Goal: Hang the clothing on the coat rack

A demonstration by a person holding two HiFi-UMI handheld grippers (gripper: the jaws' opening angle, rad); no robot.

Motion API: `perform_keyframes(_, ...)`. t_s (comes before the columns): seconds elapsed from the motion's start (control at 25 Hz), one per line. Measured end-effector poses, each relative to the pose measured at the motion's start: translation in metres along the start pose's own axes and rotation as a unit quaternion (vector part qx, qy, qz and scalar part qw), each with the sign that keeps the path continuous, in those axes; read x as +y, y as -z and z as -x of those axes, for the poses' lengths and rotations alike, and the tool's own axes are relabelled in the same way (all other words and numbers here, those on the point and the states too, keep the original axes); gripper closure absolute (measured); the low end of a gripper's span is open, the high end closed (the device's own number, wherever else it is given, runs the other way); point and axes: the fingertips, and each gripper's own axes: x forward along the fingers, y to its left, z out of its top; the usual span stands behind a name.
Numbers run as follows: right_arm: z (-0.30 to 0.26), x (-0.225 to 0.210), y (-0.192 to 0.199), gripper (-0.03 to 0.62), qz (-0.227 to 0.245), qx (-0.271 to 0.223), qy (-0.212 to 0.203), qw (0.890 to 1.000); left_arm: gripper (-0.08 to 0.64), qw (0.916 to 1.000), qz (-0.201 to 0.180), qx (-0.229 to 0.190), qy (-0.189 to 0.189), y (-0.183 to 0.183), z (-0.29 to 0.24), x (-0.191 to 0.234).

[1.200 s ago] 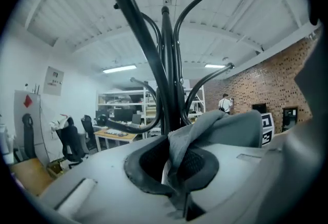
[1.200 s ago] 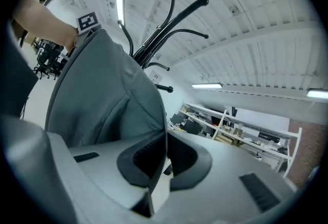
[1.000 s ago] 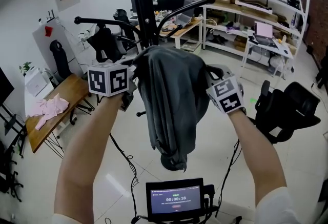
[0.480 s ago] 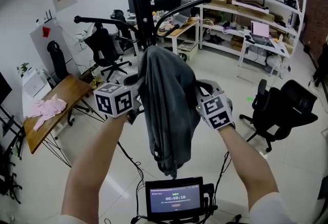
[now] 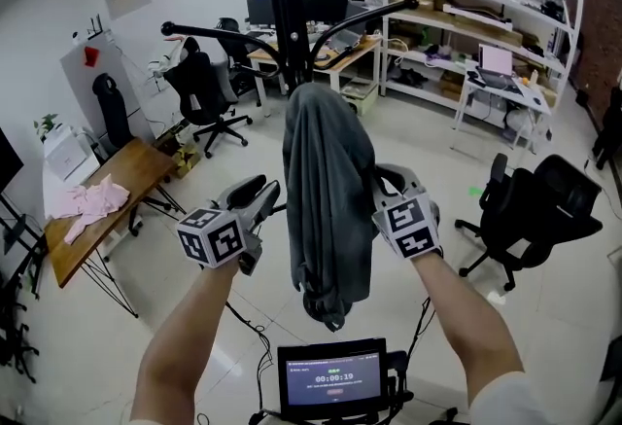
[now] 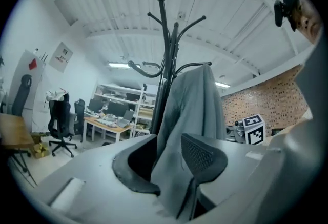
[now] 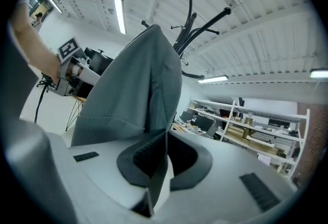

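The grey garment (image 5: 326, 190) is draped over one arm of the black coat rack (image 5: 290, 5), in the middle of the scene. Most of it hangs down between the two grippers. Its top is laid over the arm so that its weight is carried by the rack and not by the tools.

The left gripper (image 5: 260, 195) is held just to the left of the grey garment. Its jaws have just been opening and are now about half apart. A fold of the cloth is seen between them in the left gripper view, but it is not squeezed by the pads. This side looks to be let go because the rack can hold it.

The right gripper (image 5: 381, 182) is placed at the right side of the grey garment. Its jaws are closed tight, and a thin edge of the cloth is pinched between them. This side is likely held so that nothing can slip off while the other side is freed.

The hanging is judged to be nearly done. Only the right side is left to be let go.
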Motion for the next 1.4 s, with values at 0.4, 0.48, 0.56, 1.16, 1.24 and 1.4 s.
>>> perform_keyframes(0.4, 0.006, 0.007, -0.002, 0.552, 0.022, 0.006, 0.041, 0.999, 0.407, 0.9982, 0.031, -0.03, 0.042, 0.037, 0.053, -0.052)
perform_keyframes(0.48, 0.008, 0.006, 0.001, 0.55, 0.02, 0.011, 0.054, 0.998, 0.407, 0.9978, 0.03, -0.034, 0.047, 0.036, 0.058, -0.056)
perform_keyframes(0.56, 0.01, 0.004, 0.003, 0.545, 0.018, 0.016, 0.068, 0.997, 0.407, 0.9974, 0.033, -0.037, 0.052, 0.035, 0.062, -0.059)
perform_keyframes(1.16, 0.049, 0.006, 0.004, 0.54, -0.02, 0.019, 0.108, 0.994, 0.407, 0.9943, 0.051, -0.044, 0.083, 0.037, 0.073, -0.076)
perform_keyframes(1.24, 0.054, 0.009, 0.005, 0.54, -0.021, 0.019, 0.109, 0.994, 0.407, 0.9941, 0.053, -0.044, 0.084, 0.038, 0.075, -0.077)
perform_keyframes(1.4, 0.065, 0.015, 0.003, 0.54, -0.027, 0.013, 0.11, 0.993, 0.407, 0.9938, 0.058, -0.043, 0.084, 0.04, 0.078, -0.079)
